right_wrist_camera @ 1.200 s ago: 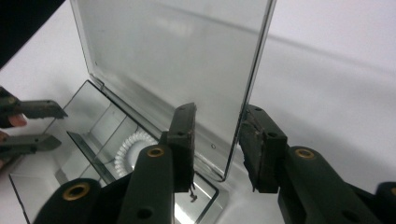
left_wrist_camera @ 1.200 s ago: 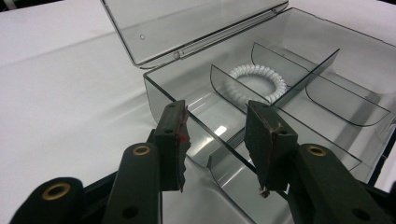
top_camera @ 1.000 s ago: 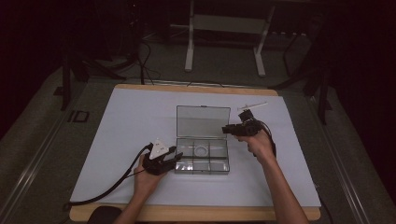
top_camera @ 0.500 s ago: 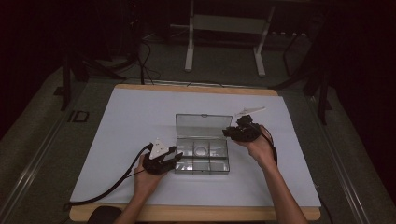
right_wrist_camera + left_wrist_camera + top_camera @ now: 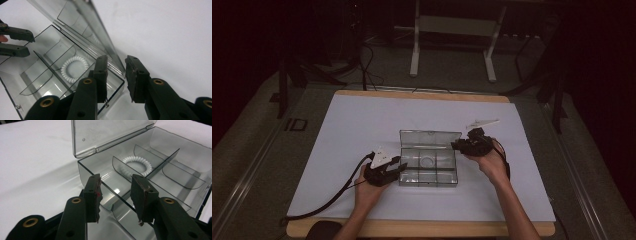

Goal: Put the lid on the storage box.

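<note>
A clear plastic compartment box (image 5: pixel 429 172) lies mid-table with its lid (image 5: pixel 430 138) raised and leaning. A white coiled hair tie (image 5: pixel 428 161) rests in a middle compartment and also shows as the same hair tie (image 5: pixel 137 165) (image 5: pixel 74 68) in both gripper views. My left gripper (image 5: pixel 384 170) is at the box's left front corner. Its jaws (image 5: pixel 117 195) are open, with the box's front wall (image 5: pixel 110 192) running between them. My right gripper (image 5: pixel 469 145) is at the right rear corner, open (image 5: pixel 116 77), with the lid's end (image 5: pixel 110 53) just ahead of the gap.
The box sits on a white mat (image 5: pixel 362 125) over a wooden table with its front edge (image 5: pixel 422 229) near me. A black cable (image 5: pixel 327 202) trails from the left gripper. Beyond the table, on the floor, are stand legs (image 5: pixel 414 55) and cables.
My right gripper has come toward me and down to the box's right rear corner. In the high view the lid now looks shorter. The left gripper has stayed put.
</note>
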`<action>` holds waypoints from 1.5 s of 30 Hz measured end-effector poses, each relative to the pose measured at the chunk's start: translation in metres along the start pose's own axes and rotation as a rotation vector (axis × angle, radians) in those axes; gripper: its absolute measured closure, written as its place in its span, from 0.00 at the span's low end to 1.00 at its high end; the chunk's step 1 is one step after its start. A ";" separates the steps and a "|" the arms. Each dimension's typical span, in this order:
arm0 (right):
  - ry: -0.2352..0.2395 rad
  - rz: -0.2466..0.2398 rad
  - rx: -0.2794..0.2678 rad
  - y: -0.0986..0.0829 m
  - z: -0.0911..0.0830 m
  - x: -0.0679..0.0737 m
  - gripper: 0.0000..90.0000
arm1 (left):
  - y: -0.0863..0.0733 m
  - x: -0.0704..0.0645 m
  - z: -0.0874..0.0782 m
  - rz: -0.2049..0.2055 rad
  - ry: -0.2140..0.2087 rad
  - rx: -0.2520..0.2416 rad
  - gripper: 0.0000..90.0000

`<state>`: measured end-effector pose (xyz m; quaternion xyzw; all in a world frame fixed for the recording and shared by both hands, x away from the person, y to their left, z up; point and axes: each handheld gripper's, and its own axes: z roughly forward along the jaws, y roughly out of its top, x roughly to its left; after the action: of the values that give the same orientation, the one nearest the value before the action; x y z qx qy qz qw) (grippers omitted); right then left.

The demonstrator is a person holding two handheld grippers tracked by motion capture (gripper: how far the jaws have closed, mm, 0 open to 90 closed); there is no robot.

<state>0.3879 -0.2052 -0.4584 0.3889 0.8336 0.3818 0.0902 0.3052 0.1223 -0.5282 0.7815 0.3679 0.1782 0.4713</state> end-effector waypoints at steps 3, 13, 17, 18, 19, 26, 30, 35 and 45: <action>-0.001 0.004 -0.002 -0.001 -0.001 0.001 0.79 | 0.002 0.001 -0.002 -0.006 -0.006 -0.005 0.69; -0.002 0.000 -0.005 -0.003 -0.002 0.003 0.79 | 0.016 0.004 -0.011 -0.064 -0.024 -0.057 0.81; -0.001 0.002 -0.005 -0.004 -0.003 0.004 0.79 | 0.023 0.007 -0.012 -0.083 -0.031 -0.067 0.88; 0.000 0.000 -0.007 -0.004 -0.004 0.004 0.79 | 0.024 0.008 -0.012 -0.093 -0.034 -0.071 0.90; 0.000 0.000 -0.008 -0.005 -0.004 0.004 0.79 | 0.025 0.009 -0.013 -0.104 -0.038 -0.072 0.92; 0.010 0.002 -0.015 -0.008 -0.006 0.005 0.79 | 0.032 0.010 -0.015 -0.132 -0.059 -0.082 1.00; 0.007 -0.007 -0.012 -0.010 -0.007 0.006 0.79 | 0.034 0.009 -0.015 -0.135 -0.070 -0.083 1.00; 0.009 -0.008 -0.017 -0.012 -0.008 0.007 0.79 | 0.035 0.009 -0.015 -0.136 -0.068 -0.086 1.00; 0.025 -0.020 -0.027 -0.021 -0.011 0.009 0.78 | 0.034 0.006 -0.016 -0.117 -0.072 -0.099 1.00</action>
<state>0.3649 -0.2133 -0.4645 0.3744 0.8332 0.3971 0.0889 0.3131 0.1274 -0.4911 0.7403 0.3866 0.1403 0.5318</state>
